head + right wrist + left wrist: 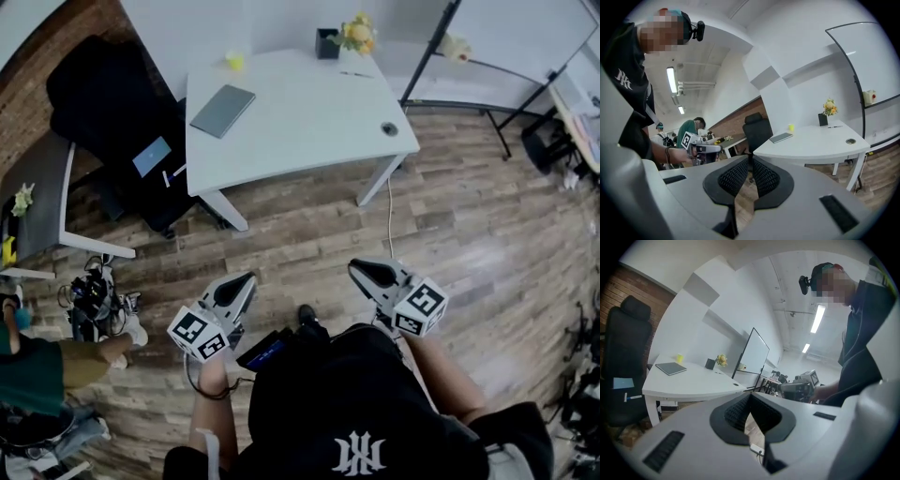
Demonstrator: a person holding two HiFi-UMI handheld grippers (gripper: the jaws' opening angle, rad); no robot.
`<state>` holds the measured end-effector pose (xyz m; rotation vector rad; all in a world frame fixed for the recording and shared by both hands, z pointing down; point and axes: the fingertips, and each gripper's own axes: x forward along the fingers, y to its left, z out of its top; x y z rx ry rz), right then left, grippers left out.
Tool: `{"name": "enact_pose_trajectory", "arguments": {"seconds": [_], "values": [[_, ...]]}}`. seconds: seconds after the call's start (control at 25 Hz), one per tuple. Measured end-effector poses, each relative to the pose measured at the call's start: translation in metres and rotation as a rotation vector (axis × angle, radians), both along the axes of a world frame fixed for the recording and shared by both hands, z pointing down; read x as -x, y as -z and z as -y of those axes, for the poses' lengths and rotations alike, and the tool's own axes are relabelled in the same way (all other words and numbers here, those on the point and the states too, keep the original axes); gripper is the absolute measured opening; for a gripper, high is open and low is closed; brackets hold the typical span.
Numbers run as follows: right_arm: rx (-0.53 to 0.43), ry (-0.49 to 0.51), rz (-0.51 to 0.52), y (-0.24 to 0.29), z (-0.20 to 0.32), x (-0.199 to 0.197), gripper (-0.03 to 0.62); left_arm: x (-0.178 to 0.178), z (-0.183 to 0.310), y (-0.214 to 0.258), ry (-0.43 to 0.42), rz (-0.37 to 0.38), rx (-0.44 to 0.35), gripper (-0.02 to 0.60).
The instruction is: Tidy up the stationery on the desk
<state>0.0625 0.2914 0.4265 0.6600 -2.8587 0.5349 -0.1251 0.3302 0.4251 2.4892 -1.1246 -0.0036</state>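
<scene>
A white desk (300,122) stands across the wooden floor, well ahead of both grippers. On it lie a grey notebook (222,110), a small yellow object (234,61), a black pen holder (327,43) beside yellow flowers (357,34), and a pen (356,74). My left gripper (246,278) and right gripper (356,267) hover low in front of the person's body, far from the desk. Both are shut with nothing between the jaws. The same desk (689,380) shows in the left gripper view beyond the shut left gripper (750,397), and the desk (811,140) shows past the shut right gripper (750,158).
A black office chair (112,112) stands left of the desk, with another desk (37,197) further left. A person in green (37,366) sits at the lower left. A whiteboard on a stand (525,47) is at the right. A cable (390,211) runs along the floor.
</scene>
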Motion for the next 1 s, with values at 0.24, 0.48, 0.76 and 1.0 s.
{"name": "enact_pose_trajectory", "arguments": {"seconds": [0.24,0.48,0.76,1.0], "values": [[0.024,-0.051,-0.004,-0.012,0.040,0.014,0.052,0.014,0.044,-0.008,-0.030,-0.026,-0.003,0.000],[0.032,-0.028,0.012,-0.016,0.090,0.030,0.052,0.027,0.082,-0.013,0.000,-0.031,0.007,0.000],[0.045,0.044,0.071,-0.017,0.174,0.065,0.051,0.051,0.151,-0.007,0.056,0.031,0.038,0.000],[0.041,0.128,0.119,-0.001,0.253,0.088,0.051,0.069,0.222,0.015,0.106,0.093,0.058,0.000]]}}
